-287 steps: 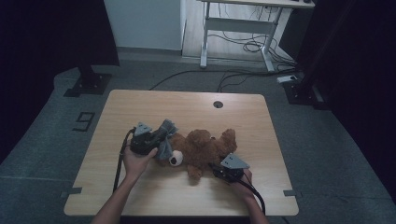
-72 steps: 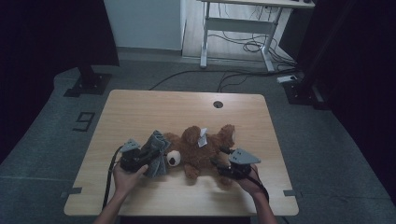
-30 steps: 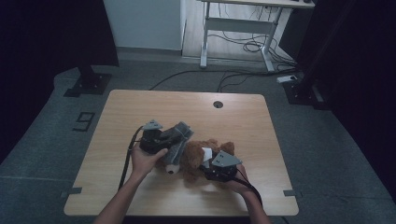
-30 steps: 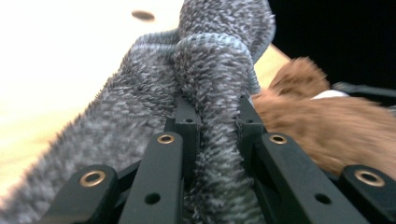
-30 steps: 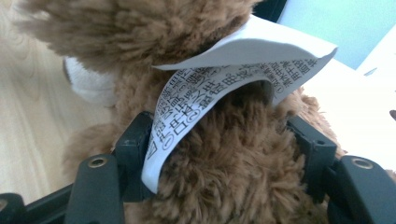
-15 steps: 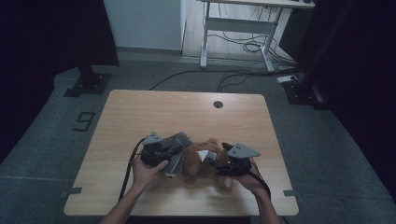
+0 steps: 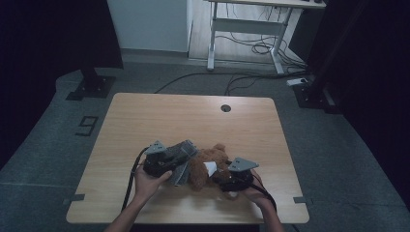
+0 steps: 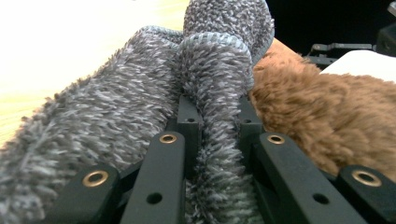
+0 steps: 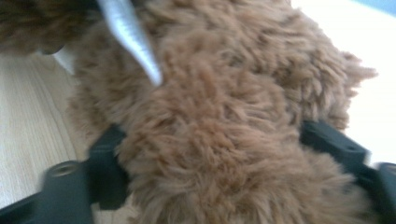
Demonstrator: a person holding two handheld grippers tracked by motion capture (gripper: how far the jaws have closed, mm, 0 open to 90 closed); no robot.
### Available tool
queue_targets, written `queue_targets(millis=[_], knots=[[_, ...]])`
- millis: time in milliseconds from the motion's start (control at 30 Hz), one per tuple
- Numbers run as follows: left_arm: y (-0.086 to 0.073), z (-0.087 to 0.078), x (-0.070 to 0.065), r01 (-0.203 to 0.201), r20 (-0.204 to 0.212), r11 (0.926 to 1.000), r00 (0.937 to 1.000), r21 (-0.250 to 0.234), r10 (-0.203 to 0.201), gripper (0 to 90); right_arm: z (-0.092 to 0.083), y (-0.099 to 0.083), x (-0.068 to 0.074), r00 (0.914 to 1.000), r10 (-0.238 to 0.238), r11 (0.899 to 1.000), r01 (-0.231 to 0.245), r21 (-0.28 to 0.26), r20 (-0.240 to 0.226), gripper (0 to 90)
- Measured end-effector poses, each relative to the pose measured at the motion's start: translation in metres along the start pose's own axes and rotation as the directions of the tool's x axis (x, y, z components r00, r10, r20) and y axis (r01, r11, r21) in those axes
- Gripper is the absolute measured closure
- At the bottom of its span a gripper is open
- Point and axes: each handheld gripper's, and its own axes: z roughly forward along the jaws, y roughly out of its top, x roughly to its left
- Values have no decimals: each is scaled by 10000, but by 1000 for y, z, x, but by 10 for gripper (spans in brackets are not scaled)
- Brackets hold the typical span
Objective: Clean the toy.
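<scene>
A brown teddy bear (image 7: 204, 170) lies on the wooden table (image 7: 193, 116) near its front edge. My left gripper (image 7: 183, 155) is shut on a fold of fuzzy grey cloth (image 7: 179, 166), which lies against the bear's left side. In the left gripper view the cloth (image 8: 215, 70) bunches between the jaws, with brown fur (image 8: 322, 107) to its right. My right gripper (image 7: 220, 176) comes in from the bear's right; its jaws have just been closing and now squeeze the bear's fur (image 9: 224, 116) from both sides. A white tag (image 9: 128, 32) hangs from the bear.
A round cable hole (image 7: 226, 108) sits near the table's far edge. Bare tabletop stretches behind and to both sides of the bear. A white desk frame (image 7: 241, 24) with cables stands beyond the table, and a floor marker "9" (image 7: 87, 124) lies to the left.
My left hand has drawn the grey cloth down toward the table's front edge. The right gripper has shifted a little at the bear's right side, and the bear sits lower on the table.
</scene>
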Motion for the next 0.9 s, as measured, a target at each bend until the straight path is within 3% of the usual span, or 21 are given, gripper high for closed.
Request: queue_targets(millis=[67, 100, 233, 267, 300, 367, 433, 467, 500, 533, 567, 600, 633, 733, 800, 900], knots=[[8, -3, -3, 42, 98, 10000, 9999, 46, -42, 778, -1, -1, 2, 9998, -178, 9998, 179, -96, 54, 299], [23, -5, -7, 19, 325, 10000, 9995, -4, -19, 778, -2, -2, 3, 9992, -383, 9991, 386, -168, 132, 328], [59, 2, -33, -474, 748, 9987, 9960, -185, 487, 777, -2, -2, 4, 9979, -520, 9981, 533, -321, 398, 343], [59, 2, -33, -474, 748, 9987, 9960, -185, 487, 776, -2, -2, 4, 9979, -520, 9981, 533, -321, 398, 343], [74, 14, -49, -830, 979, 9965, 9917, -26, 829, 775, -3, -1, 6, 9960, -760, 9965, 775, -308, 464, 347], [83, 31, -65, -1144, 1057, 9932, 9881, 227, 1114, 771, -4, -1, 9, 9931, -972, 9945, 994, -318, 660, 359], [84, 51, -77, -1386, 1101, 9883, 9852, 638, 1311, 771, -5, -2, 14, 9873, -1326, 9900, 1363, -374, 876, 381], [84, 51, -77, -1386, 1101, 9883, 9852, 638, 1311, 771, -5, -2, 14, 9873, -1326, 9900, 1363, -374, 876, 381], [81, 61, -80, -1475, 1135, 9843, 9842, 973, 1362, 771, -7, -3, 17, 9815, -1602, 9860, 1641, -301, 1052, 388], [69, 78, -82, -1629, 1056, 9744, 9834, 1547, 1476, 771, -7, -3, 18, 9803, -1644, 9852, 1685, -297, 1099, 391], [63, 83, -80, -1604, 1054, 9726, 9839, 1684, 1440, 772, -7, -4, 18, 9802, -1646, 9852, 1689, -301, 1104, 396], [63, 83, -80, -1604, 1054, 9726, 9839, 1684, 1440, 773, -7, -4, 18, 9802, -1646, 9852, 1689, -301, 1104, 396], [56, 82, -74, -1367, 1195, 9788, 9857, 1527, 1190, 774, -7, -5, 16, 9828, -1542, 9871, 1577, -274, 1016, 402], [54, 75, -70, -1246, 1147, 9818, 9874, 1430, 1086, 775, -7, -6, 14, 9865, -1372, 9893, 1410, -377, 895, 407], [53, 68, -67, -1355, 971, 9810, 9877, 1391, 1227, 775, -7, -6, 13, 9881, -1263, 9907, 1302, -396, 875, 409], [49, 55, -53, -1031, 809, 9863, 9924, 1287, 932, 775, -7, -8, 12, 9887, -1207, 9913, 1248, -415, 886, 414]])
